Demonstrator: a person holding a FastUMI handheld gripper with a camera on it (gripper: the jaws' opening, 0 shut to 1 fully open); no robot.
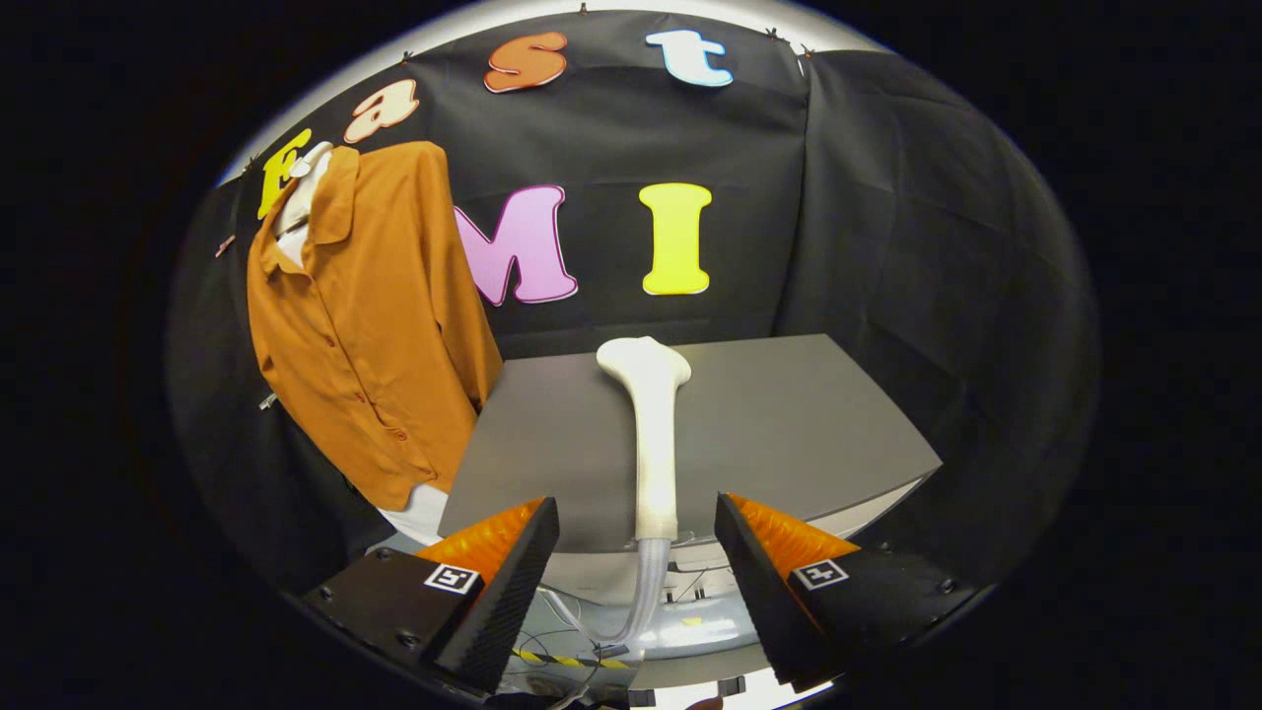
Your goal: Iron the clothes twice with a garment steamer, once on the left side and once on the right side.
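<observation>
A white garment steamer head (653, 434) lies on a grey table (789, 424), its handle pointing toward me and its clear hose (646, 592) dropping off the near table edge. My gripper (636, 537) is open, fingers spread on either side of the handle's lower end without touching it. An orange button-up shirt (370, 316) hangs on a white mannequin torso (301, 192) to the left of the table, beyond my left finger (498, 582).
Black cloth walls close the booth behind and on both sides of the table. Below the table edge sit a pale steamer base (690, 626) and a yellow-black striped cable (567, 661). The table top to the right of the steamer is bare.
</observation>
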